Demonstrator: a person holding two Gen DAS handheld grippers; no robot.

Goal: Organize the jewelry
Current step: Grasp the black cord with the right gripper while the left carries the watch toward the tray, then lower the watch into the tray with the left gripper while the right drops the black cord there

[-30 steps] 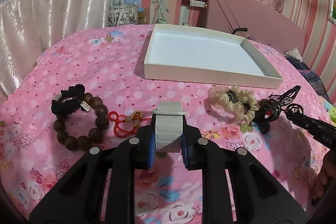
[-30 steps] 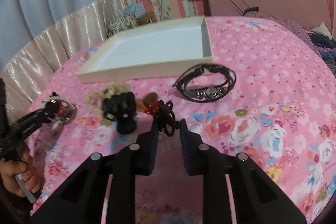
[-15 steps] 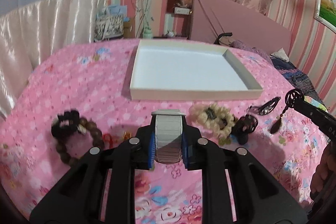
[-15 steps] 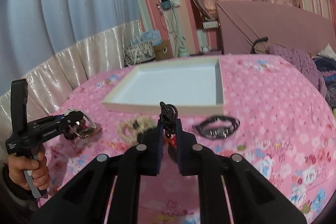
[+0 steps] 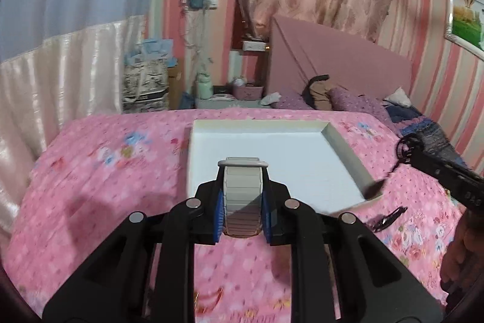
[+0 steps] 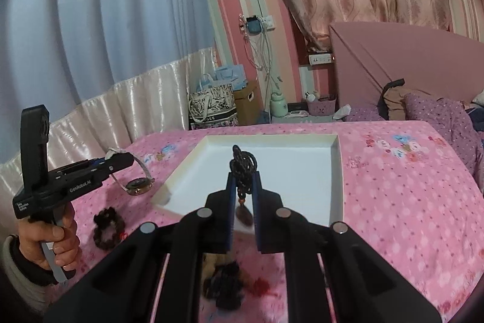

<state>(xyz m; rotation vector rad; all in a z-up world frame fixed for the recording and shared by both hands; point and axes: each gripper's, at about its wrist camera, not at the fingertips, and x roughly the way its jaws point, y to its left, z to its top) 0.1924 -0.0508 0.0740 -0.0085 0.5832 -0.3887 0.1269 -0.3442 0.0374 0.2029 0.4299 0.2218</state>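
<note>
both tongs are loaded and in the air. left tongs [image 5: 242,212] are clamped on a watch [image 5: 243,196] by its pale link band, blue pads pressing either side; in the right wrist view the watch face hangs below those tongs, off the tray's left near corner. right tongs [image 6: 243,203] are pinched tight on a black cord [image 6: 243,171], its knotted loop standing up above the pads and a brown pendant [image 6: 243,215] dangling below between the fingers.

the step in hand looks like the carry: two pieces lifted off the bedspread [image 6: 402,189] and brought toward the white tray [image 6: 338,171], which lies flat ahead of both tongs and looks bare inside. next, i judge, each pair must come over the rim, dip low over the floor and let go, keeping the two pieces apart so the cord does not snag the band. the dangling pendant needs to clear the near wall.

still on the bedspread: a beaded bracelet [image 6: 106,235] with a black scrunchie near the person's hand [image 6: 56,244], a dark clump under the right tongs, too blurred to name, and a black clip [image 5: 388,218] just off the tray's right corner.

writing: "GenRobot.AI" on the side of the left tongs; a small white label on its grip, too small to read; a patterned bag [image 6: 211,108] by the wall shows letters ending "GEE".
</note>
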